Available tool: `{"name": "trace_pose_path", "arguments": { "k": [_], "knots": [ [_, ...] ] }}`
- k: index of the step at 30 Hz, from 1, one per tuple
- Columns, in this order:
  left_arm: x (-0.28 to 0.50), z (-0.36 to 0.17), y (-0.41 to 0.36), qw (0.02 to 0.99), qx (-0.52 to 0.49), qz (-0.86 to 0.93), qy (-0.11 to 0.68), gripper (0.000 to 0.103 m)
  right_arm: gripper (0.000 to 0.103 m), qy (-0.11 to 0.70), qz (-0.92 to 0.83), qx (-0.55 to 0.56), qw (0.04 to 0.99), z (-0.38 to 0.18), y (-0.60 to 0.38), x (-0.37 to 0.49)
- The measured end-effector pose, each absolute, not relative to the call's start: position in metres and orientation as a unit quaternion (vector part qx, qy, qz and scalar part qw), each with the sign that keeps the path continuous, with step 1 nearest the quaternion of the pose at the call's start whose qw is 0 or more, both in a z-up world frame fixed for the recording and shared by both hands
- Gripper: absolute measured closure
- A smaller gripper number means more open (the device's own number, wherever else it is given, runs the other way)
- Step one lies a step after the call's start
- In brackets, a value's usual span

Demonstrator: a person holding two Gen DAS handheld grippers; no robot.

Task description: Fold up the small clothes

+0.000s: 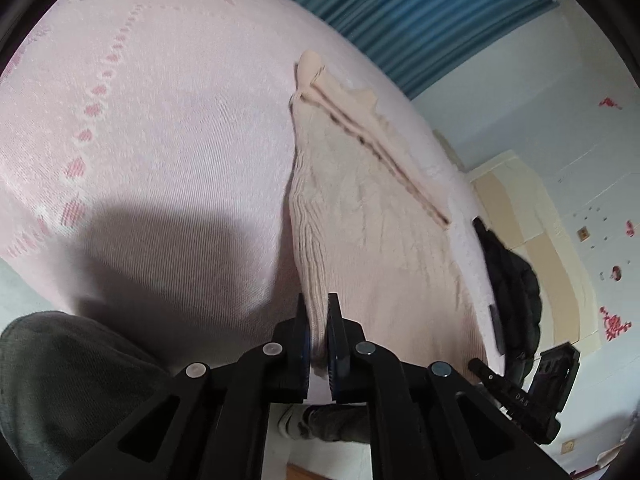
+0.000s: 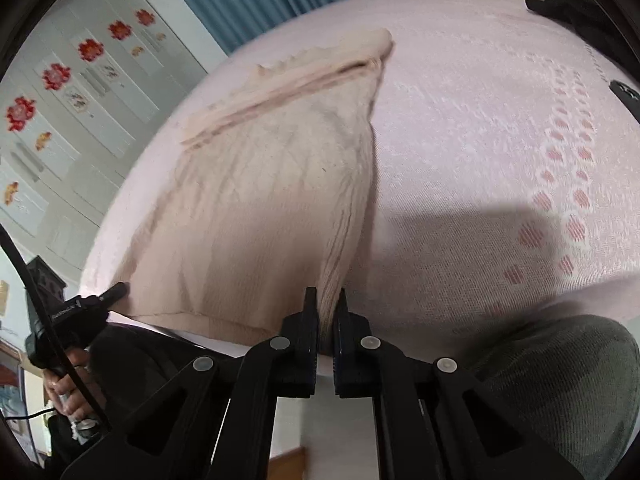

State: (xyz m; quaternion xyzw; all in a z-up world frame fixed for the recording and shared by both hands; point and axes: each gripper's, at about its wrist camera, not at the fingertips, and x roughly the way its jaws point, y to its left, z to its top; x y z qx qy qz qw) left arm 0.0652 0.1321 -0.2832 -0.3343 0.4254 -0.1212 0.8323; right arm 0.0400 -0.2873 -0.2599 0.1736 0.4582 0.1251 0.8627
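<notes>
A beige knitted garment [image 1: 372, 216] lies on a bed with a pink cover [image 1: 152, 120]. The left gripper [image 1: 319, 312] pinches one near corner of its ribbed hem; the right gripper [image 2: 327, 304] pinches the other. To fold well, both corners should probably lift together, level, and travel toward the far edge, keeping the knit taut and the edges aligned.

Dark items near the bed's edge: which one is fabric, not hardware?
The black puffy garment, bunched beside the beige knit garment on the pink bedspread; the other dark piece is a rigid black gripper.
</notes>
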Motion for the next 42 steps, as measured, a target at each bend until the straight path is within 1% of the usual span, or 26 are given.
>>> {"name": "trace_pose_path", "arguments": {
  "k": [2,5,10,18,23,28,34,38,42],
  "knots": [
    [0.064,-0.281,0.134,0.828,-0.351,-0.13,0.418,0.096,0.098,0.439,0.136,0.174,0.871,-0.252,-0.286,0.036],
    [0.064,-0.27,0.135,0.835,-0.348,-0.12,0.41,0.096,0.098,0.422,0.143,0.187,0.876,-0.244,-0.289,0.035],
    [0.087,-0.233,0.132,0.851,-0.333,-0.118,0.388,0.096,0.098,0.404,0.162,0.238,0.869,-0.23,-0.3,0.052],
    [0.157,-0.175,0.124,0.881,-0.315,-0.094,0.341,0.096,0.098,0.35,0.17,0.332,0.859,-0.186,-0.32,0.133],
    [0.206,-0.157,0.12,0.894,-0.302,-0.064,0.324,0.096,0.098,0.323,0.157,0.357,0.863,-0.164,-0.326,0.191],
    [0.266,-0.162,0.117,0.894,-0.312,-0.06,0.315,0.096,0.098,0.317,0.147,0.386,0.854,-0.167,-0.331,0.255],
    [0.327,-0.185,0.109,0.896,-0.309,-0.051,0.314,0.096,0.098,0.322,0.13,0.374,0.86,-0.19,-0.325,0.323],
    [0.379,-0.202,0.102,0.892,-0.3,-0.054,0.333,0.096,0.098,0.332,0.123,0.361,0.863,-0.204,-0.324,0.367],
    [0.413,-0.215,0.094,0.889,-0.282,-0.056,0.357,0.096,0.098,0.353,0.107,0.339,0.865,-0.225,-0.322,0.405]
  ]
}}
